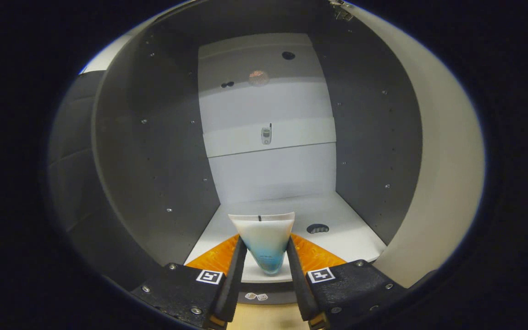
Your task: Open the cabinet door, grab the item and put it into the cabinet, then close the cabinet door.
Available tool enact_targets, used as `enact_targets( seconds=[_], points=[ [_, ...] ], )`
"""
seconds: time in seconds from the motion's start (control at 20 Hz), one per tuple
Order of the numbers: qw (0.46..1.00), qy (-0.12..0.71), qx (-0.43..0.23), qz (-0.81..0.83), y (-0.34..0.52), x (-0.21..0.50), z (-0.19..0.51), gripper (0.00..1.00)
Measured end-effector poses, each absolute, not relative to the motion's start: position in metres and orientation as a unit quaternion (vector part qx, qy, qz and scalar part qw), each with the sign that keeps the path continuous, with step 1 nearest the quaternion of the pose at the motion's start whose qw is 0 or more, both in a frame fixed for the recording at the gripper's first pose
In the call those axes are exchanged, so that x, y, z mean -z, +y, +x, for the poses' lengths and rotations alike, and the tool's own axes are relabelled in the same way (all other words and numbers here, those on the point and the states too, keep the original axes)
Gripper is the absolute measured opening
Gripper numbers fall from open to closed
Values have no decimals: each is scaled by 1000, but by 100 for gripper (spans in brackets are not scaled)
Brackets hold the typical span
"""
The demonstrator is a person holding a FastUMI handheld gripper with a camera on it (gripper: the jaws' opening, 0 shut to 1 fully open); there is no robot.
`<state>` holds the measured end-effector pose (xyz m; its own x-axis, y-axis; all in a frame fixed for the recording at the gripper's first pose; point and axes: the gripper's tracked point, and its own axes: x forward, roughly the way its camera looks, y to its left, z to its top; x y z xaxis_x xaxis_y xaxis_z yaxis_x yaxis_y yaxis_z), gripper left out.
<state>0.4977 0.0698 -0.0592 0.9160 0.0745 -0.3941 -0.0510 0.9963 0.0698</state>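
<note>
Clearly, we had the gripper [266, 261] clenched on the tube [264, 243], a white tube fading to blue toward its lower end, with a finger [235, 275] pressing each side and its flat crimped end pointing ahead into the cabinet [154, 151]. We held it just past the front edge of the cabinet's white floor panel [351, 238], so the tube sat at the mouth of the lowest compartment and hung above that floor, though we could not tell whether it touched. Dark grey side walls rose on either hand, studded with small pegs and holes. Beyond the fingers, a round hole [317, 228] lay in the floor to the right of the tube. Well back, a white shelf [271, 137] crossed the cabinet, and a small pale device [266, 135] showed at its front edge. The open door [433, 183] stood pale along the right side. Nothing lay between the tube and the back wall.
</note>
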Motion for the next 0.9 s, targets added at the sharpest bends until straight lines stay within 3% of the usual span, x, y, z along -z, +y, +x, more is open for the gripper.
enact_targets(
  seconds=[0.3,0.45,0.55,0.6,0.9],
  points=[
    [976,212,-35,22,71,75,515,53],
    [979,201,-32,16,68,68,515,68],
    [983,181,-34,9,70,54,506,87],
    [985,169,-37,4,71,45,500,91],
    [993,103,-62,-17,78,-11,432,94]
  ],
)
